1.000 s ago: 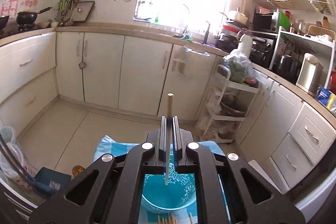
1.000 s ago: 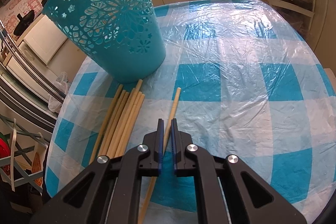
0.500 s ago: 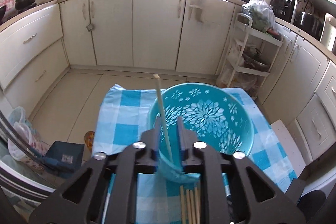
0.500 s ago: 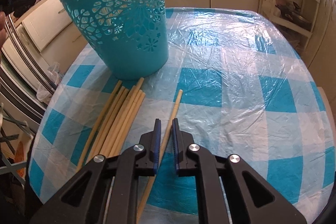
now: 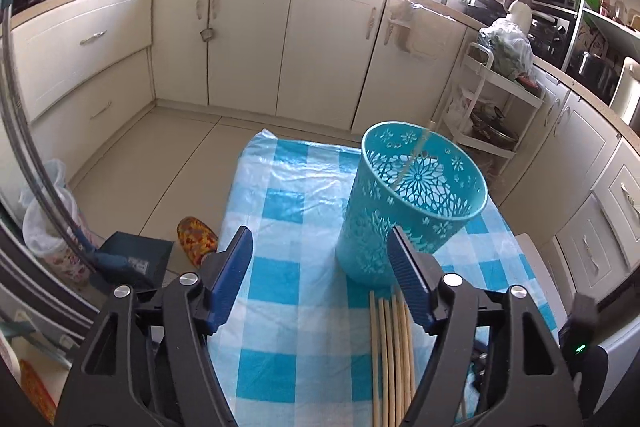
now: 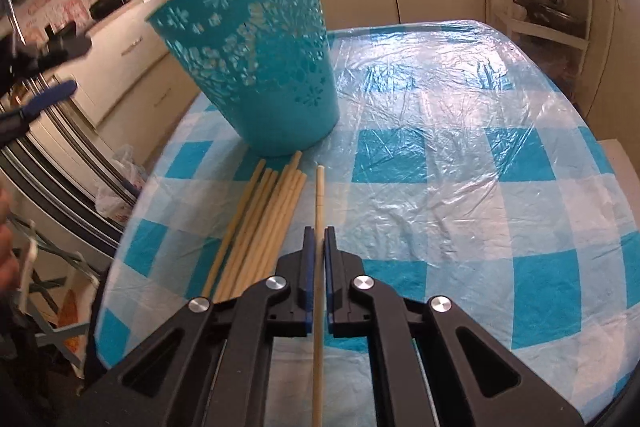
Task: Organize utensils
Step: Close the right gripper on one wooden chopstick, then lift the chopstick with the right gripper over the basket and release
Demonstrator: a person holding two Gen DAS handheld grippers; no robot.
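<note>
Left gripper [image 5: 320,279] fills the lower middle of its view with jaws spread wide, holding nothing. Right of centre stands a teal basket [image 5: 412,203] on the checked tablecloth [image 5: 280,211]; one chopstick [image 5: 414,155], blurred, seems to lean inside it. Right gripper [image 6: 316,247] sits low in its frame, jaws narrowed around a single chopstick [image 6: 319,195], apparently gripping it. A bundle of chopsticks [image 6: 260,223] waits just left, so most remain unsorted.
</note>
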